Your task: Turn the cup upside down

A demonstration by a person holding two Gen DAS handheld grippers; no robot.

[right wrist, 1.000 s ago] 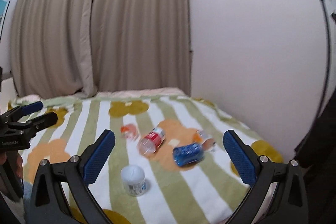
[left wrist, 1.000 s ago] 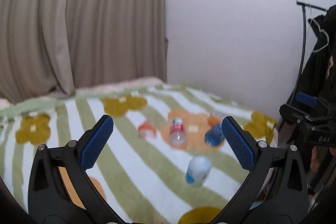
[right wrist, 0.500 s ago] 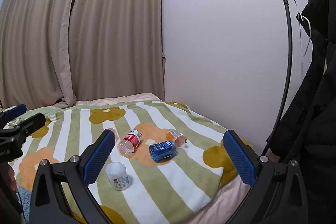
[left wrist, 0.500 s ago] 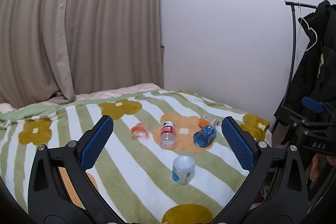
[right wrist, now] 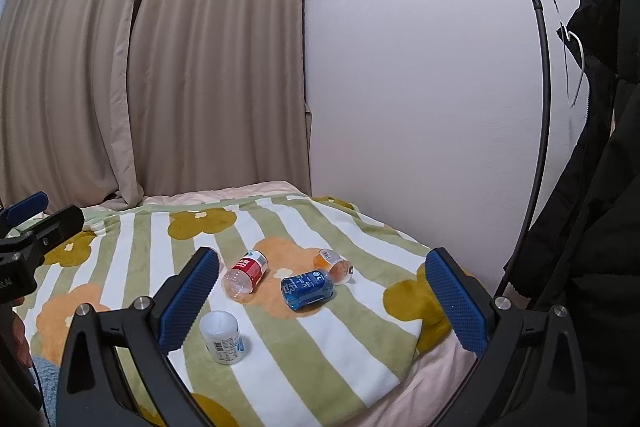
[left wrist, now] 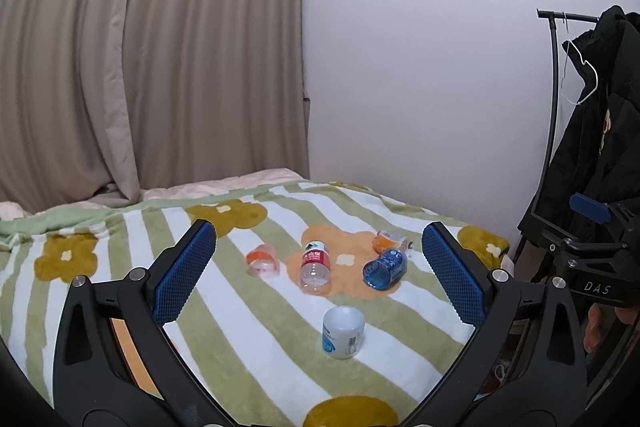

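white cup (left wrist: 343,331) upright on blanket (left wrist: 248,327) | both hand-held grippers empty, spread

On the blanket (left wrist: 248,343) I see the cup (left wrist: 343,332) standing nearest to me, apart from the others. Behind the cup, three bottles (left wrist: 316,267) lie on their sides in a row, and a fourth bottle (left wrist: 390,238) lies behind the rightmost one. Far behind the cup hangs the curtain (left wrist: 140,67), and to its right the coat rack (left wrist: 554,115) stands beside the bed.

White cup (left wrist: 343,333) upright on blanket (left wrist: 248,339)
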